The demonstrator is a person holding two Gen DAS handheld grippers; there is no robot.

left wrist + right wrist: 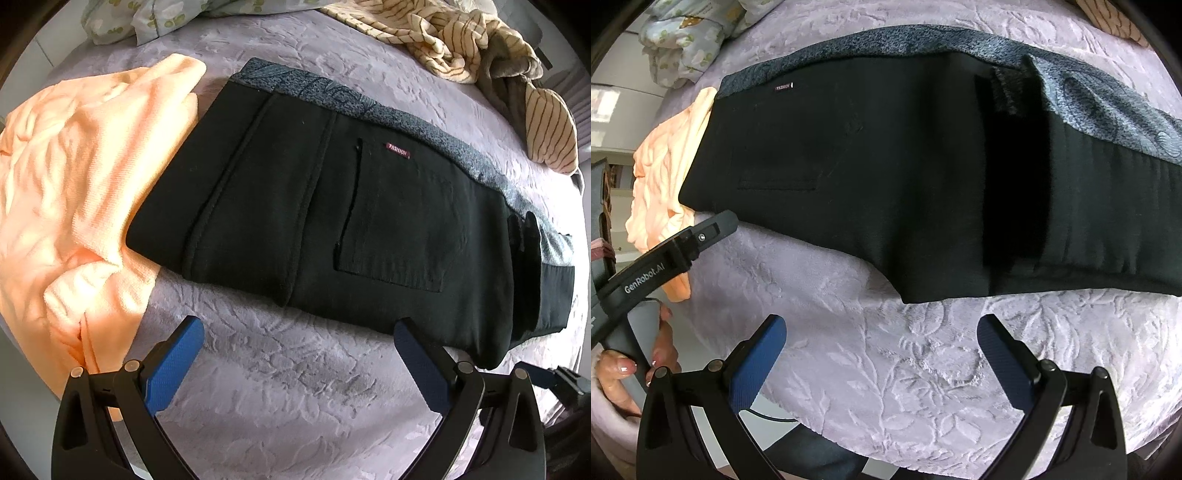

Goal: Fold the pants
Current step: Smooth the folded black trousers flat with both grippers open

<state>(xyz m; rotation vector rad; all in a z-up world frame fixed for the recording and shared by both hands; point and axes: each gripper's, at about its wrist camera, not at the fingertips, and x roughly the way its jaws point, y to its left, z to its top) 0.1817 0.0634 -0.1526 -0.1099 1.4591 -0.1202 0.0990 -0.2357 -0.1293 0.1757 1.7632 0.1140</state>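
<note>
Black pants (332,206) lie folded in a long flat bundle on the lilac bedspread (280,380), with a back pocket and a small red label (398,150) facing up. A grey patterned lining shows along their far edge. My left gripper (297,332) hovers open just short of the near edge, its right fingertip (404,330) almost at the cloth. In the right wrist view the same pants (886,166) fill the upper frame, and my right gripper (881,325) stands open below their near edge, holding nothing. The body of the left gripper (668,254) shows at the left there.
A peach cloth (70,192) lies crumpled against the left end of the pants. A striped cream garment (480,48) is heaped at the far right, and floral bedding (122,18) at the far left. A person's hand (635,362) holds the left gripper's handle.
</note>
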